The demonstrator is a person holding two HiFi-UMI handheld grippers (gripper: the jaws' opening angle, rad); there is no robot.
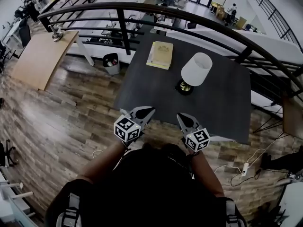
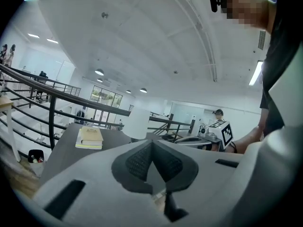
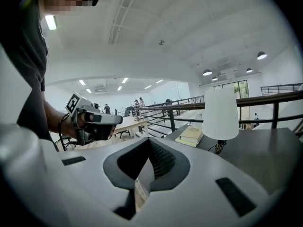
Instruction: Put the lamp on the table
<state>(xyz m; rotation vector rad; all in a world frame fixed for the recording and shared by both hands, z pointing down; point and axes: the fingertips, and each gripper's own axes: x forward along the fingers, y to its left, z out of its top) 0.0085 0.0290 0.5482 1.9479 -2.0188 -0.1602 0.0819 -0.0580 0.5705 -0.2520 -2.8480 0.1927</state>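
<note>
Lamp [image 1: 196, 70] stands on the table [image 1: 142, 86], well beyond left gripper [image 1: 150, 109] and right gripper [image 1: 180, 117], fingers pressed together.

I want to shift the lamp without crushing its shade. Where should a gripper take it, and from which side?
Likely the lamp's thin dark stem below the wide shade, which jaws may dent. Come low from the table's near edge with the right gripper, nearest it.
</note>
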